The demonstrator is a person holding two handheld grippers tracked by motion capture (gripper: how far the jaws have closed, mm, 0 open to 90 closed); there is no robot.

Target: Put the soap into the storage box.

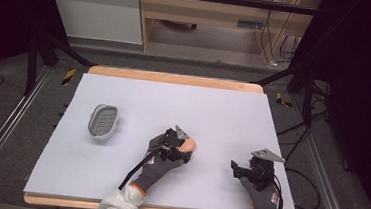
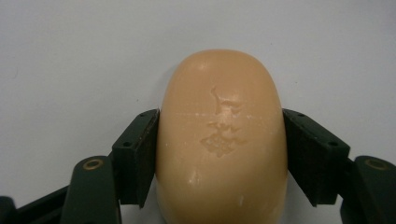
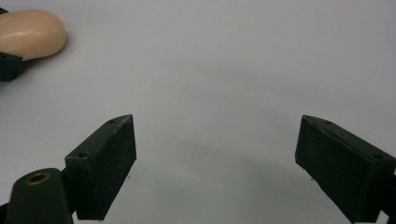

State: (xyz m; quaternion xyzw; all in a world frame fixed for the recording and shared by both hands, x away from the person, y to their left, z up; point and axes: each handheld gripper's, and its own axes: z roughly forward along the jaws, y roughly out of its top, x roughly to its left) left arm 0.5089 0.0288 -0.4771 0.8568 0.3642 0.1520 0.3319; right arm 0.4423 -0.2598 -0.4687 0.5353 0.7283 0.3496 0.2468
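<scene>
A peach-coloured oval bar of soap (image 2: 222, 135) lies on the white table sheet, and my left gripper (image 2: 219, 158) is shut on it, one black jaw against each long side. From above, the soap (image 1: 188, 145) pokes out past the left gripper (image 1: 178, 145) near the table's middle. A grey soap dish (image 1: 103, 120) with a slotted bottom sits to the left, apart from the soap. My right gripper (image 1: 242, 170) rests low at the front right, and in its own view the right gripper (image 3: 215, 154) stands open, nothing between the jaws. The soap (image 3: 30, 33) appears at that view's top left.
The white sheet (image 1: 213, 106) covers a wooden table whose edges show at front and back. Cables trail from both grippers toward the person. Dark frame legs and floor cables surround the table.
</scene>
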